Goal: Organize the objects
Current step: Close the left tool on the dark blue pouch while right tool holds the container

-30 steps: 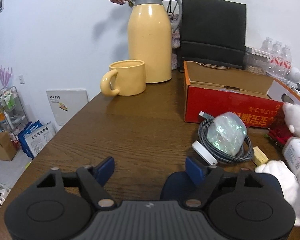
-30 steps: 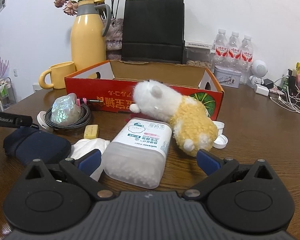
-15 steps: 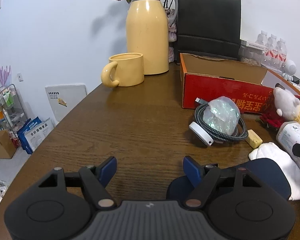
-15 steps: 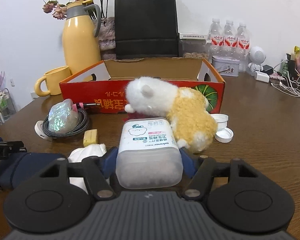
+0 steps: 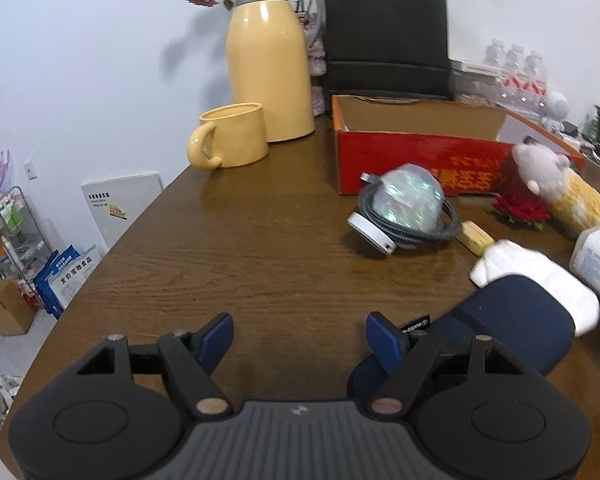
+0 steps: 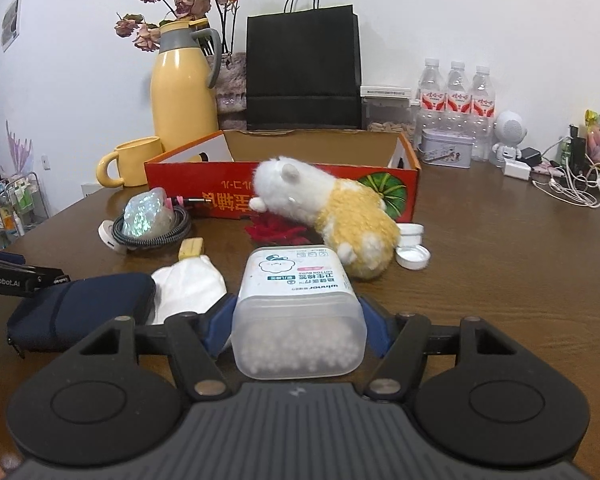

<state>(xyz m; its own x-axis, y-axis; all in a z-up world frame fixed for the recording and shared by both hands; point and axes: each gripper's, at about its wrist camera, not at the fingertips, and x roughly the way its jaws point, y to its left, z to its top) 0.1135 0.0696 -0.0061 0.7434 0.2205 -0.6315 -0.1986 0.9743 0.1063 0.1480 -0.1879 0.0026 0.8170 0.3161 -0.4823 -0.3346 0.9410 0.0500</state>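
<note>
The right hand-held gripper (image 6: 298, 322) is clamped on a translucent plastic tub of white cotton buds (image 6: 296, 312), its blue pads pressed against the two side walls near the tub's base. The step in hand is judged to be the carrying of this tub into the open red cardboard box (image 6: 282, 184) that is set toward the far edge of the brown wooden counter (image 6: 500, 260). For this to be done well, the tub should be lifted high enough that the white-and-yellow plush toy (image 6: 328, 212), lying directly between tub and box, is cleared, and the box's front wall as well; the grip should be kept firm, since the smooth rounded plastic is likely to slip. The tub is seen lying on its side near the front edge of the counter, its white printed lid facing the box, with small white heads massed at the end nearest the camera. The left hand-held gripper (image 5: 298, 338) is held with its jaws apart and nothing between them, beside a dark blue fabric pouch (image 5: 500, 332).
</note>
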